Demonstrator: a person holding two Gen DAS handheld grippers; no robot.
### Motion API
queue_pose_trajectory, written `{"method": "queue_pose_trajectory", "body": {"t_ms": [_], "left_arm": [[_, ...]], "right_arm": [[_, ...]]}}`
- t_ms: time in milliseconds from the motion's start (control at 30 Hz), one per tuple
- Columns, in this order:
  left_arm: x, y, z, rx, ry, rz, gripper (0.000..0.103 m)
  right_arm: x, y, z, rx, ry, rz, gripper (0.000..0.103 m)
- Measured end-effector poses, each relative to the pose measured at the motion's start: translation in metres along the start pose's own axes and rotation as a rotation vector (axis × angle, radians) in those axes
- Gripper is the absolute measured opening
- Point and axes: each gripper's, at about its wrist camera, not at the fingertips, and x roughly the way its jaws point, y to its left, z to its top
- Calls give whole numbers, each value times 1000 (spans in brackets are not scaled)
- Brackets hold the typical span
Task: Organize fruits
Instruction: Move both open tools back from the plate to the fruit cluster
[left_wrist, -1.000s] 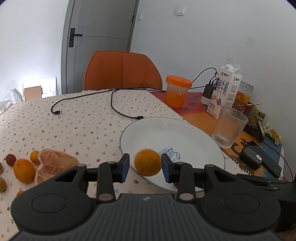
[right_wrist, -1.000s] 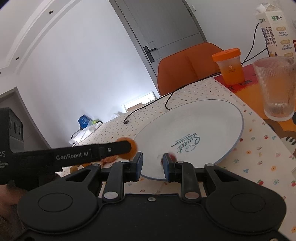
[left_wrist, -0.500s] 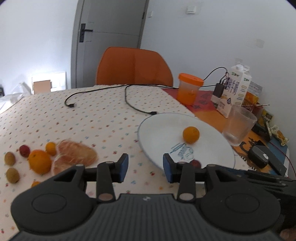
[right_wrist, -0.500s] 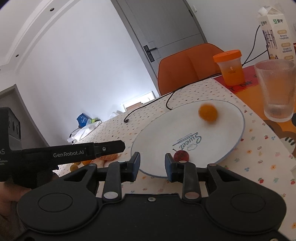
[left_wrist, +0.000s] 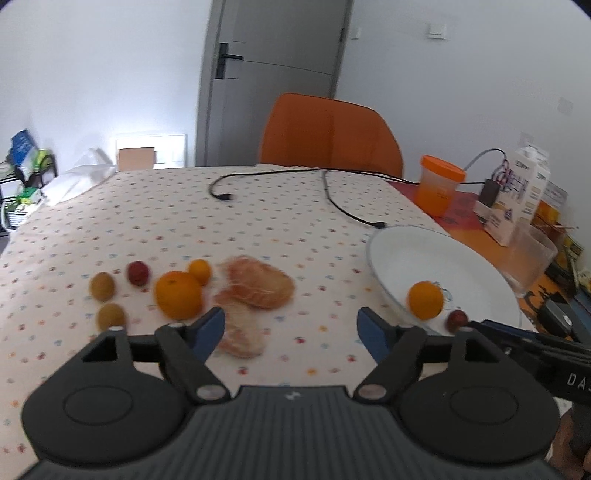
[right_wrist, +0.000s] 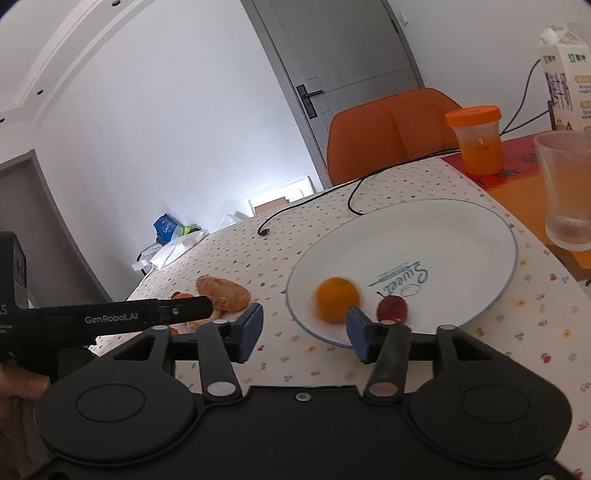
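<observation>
Fingers (left_wrist: 210, 328) of both your grippers spread and empty: left gripper (left_wrist: 291, 328) has swung from the plate (left_wrist: 480, 254), where its released orange (left_wrist: 424, 300) joins the small red fruit (right_wrist: 392, 308), toward remaining fruit (left_wrist: 178, 294) on the surface (left_wrist: 147, 221).

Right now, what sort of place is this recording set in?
Most likely a home dining room: a table under a dotted tablecloth, an orange chair pulled up to it, and a milk carton by a white plate with fruit. A grey door stands behind.
</observation>
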Motion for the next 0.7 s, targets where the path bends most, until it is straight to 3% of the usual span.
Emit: {"method": "queue_pose_trajectory", "body": {"t_ms": [100, 433, 700], "left_arm": [[-5, 8, 0, -3, -7, 18, 81], [-14, 40, -5, -51, -9, 64, 84], [-19, 65, -9, -96, -8, 74, 84]], "right_arm": [[3, 6, 0, -10, 9, 1, 54], [11, 29, 0, -54, 20, 11, 80], [20, 49, 1, -75, 34, 47, 91]]}}
